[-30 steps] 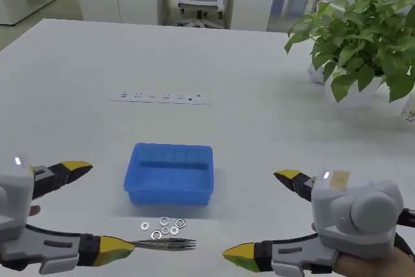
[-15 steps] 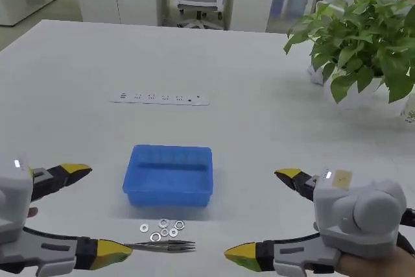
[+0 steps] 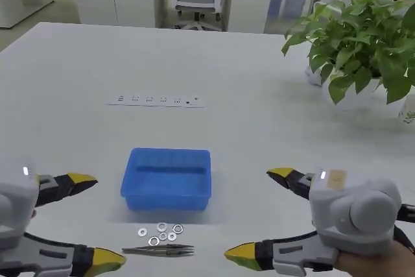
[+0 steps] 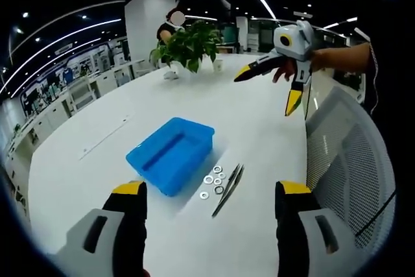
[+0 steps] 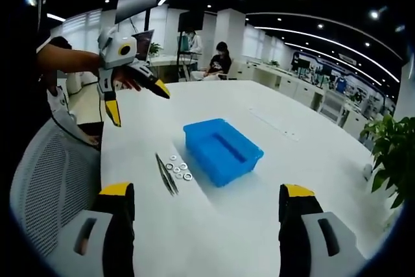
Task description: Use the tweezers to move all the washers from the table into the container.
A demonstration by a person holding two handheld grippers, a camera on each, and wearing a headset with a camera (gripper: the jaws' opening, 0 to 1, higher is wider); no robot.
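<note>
White office table (image 3: pixel 259 115) carries container (image 3: pixel 167 178), washers (image 3: pixel 160 231), tweezers (image 3: pixel 159 250). Left gripper (image 3: pixel 107 220) and right gripper (image 3: pixel 251 214) hover near, fingers (image 3: pixel 81 180) spread wide.

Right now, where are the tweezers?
In the head view the tweezers lie on the table at bottom centre, just on the near side of the washers, which sit before the blue container.

Smooth, matt white worktop (image 3: pixel 259 128). A blue plastic container (image 3: pixel 166 199) with a slight sheen. At its 6 o'clock lie small shiny metal washers (image 3: pixel 161 228) and grey metal tweezers (image 3: pixel 159 250).
</note>
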